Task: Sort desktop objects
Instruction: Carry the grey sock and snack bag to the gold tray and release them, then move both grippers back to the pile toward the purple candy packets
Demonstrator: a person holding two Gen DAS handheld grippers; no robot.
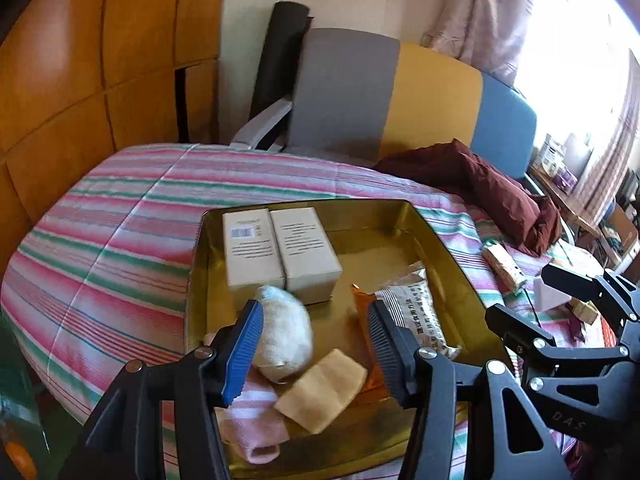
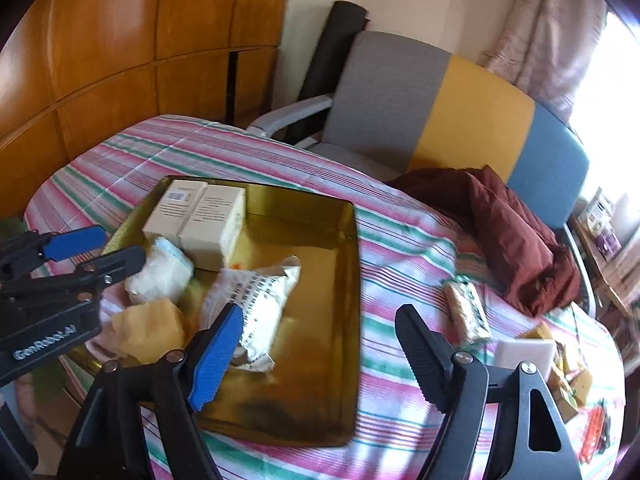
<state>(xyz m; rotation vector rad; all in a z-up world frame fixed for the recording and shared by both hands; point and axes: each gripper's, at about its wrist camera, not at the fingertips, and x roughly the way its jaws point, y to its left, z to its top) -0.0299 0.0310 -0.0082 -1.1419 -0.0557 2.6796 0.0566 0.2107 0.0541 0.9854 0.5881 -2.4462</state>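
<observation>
While both tongs, left (image 1: 314, 354) and right (image 2: 320, 354), gape empty over the filling gold tray (image 2: 352, 280), the snack bar (image 2: 466, 312) right of them awaits sorting.

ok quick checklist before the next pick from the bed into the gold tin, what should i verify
1. Left tool free of any item: ok, jaws open over the white sock roll, not pressing on it.
2. Right tool free: ok, open, nothing between the jaws.
3. Room in the gold tin: ok, bare floor on its right side.
4. Next item reachable: ok, wrapped snack bar lies uncovered on the striped cover, beside the tin.
5. Two white boxes settled: ok, side by side at the tin's back corner.
6. Items at the right edge of the bed: cannot tell, too blurred.
</observation>
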